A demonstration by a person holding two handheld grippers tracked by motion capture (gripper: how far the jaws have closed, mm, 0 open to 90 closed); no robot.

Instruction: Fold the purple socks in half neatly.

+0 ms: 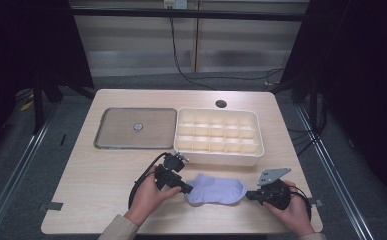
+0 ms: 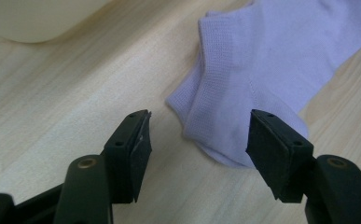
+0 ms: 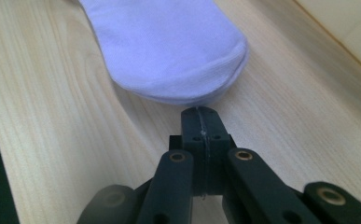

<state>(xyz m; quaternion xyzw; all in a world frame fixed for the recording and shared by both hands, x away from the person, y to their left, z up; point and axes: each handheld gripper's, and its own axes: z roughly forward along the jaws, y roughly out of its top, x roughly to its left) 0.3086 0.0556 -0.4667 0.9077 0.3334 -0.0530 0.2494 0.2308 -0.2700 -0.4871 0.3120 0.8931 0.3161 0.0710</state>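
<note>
Sock [image 1: 216, 189], pale lilac, lies flat on the wooden table [image 1: 101, 180] near my edge, between my two grippers. Its long axis runs across the table from my left to my right: the ribbed cuff end points to my left, the rounded toe to my right. In the high view the sock sits just in front of the cream divided box [image 1: 218, 136], apart from it by a strip of bare wood.

My left gripper [image 2: 199, 135] stands with its jaws well apart; in the left gripper view the cuff and heel end of the sock lies between them, the pads not pressing on it. My right gripper [image 3: 200, 122] has its jaws fully together on nothing, the tip just short of the toe; I cannot tell whether it touches the fabric.

Open room: bare table stretches to the left of my left hand [image 1: 148, 195]. To my right the table edge is near my right hand [image 1: 293, 210]. A grey metal tray [image 1: 136, 128] lies left of the box, touching or nearly so.

Table surface is light wood grain with a cable hole [image 1: 221, 104] at the far side. Dark curtains flank the room; a cable trails over the grey floor beyond.
</note>
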